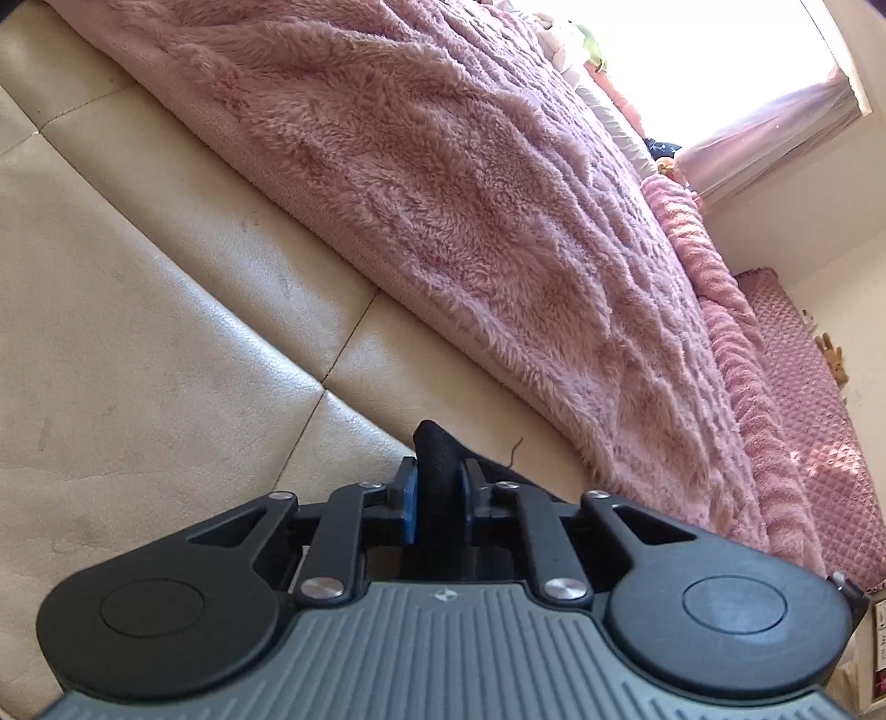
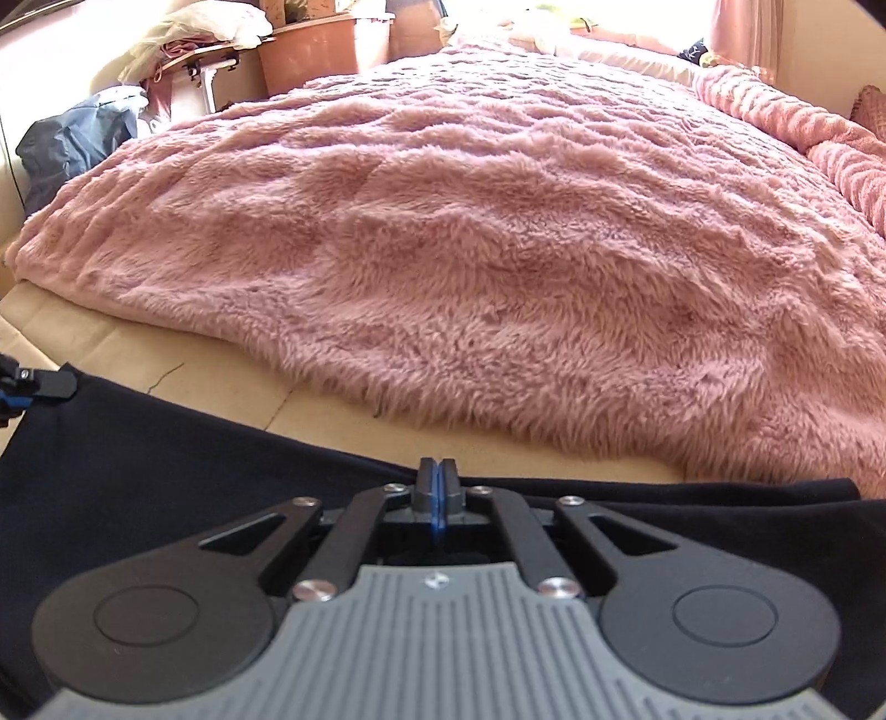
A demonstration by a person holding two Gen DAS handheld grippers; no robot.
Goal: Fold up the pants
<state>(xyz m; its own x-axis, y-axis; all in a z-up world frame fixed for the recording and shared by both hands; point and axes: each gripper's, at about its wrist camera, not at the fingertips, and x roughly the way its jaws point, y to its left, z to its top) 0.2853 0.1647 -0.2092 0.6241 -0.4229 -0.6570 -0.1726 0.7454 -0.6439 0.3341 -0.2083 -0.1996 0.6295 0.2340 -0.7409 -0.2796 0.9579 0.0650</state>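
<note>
- While both my tongs grip the dark pants [image 2: 166, 459], the cloth hangs stretched between them along the near edge of the bed [image 2: 221, 382].
- My left tongs [image 1: 437, 493] are clenched on a bunched corner of the fabric.
- My right tongs [image 2: 437, 493] look pinched on the top edge, pads together.
- The held edge runs left to right; the pink blanket [image 2: 470, 232] lies straight ahead, so I judge the next move goes forward.

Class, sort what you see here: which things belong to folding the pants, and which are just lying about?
Part of the job:
pants
left gripper, shut on the pants
right gripper, shut on the pants

Just lying about:
pink blanket
brown tub
blue bag
curtain
</note>
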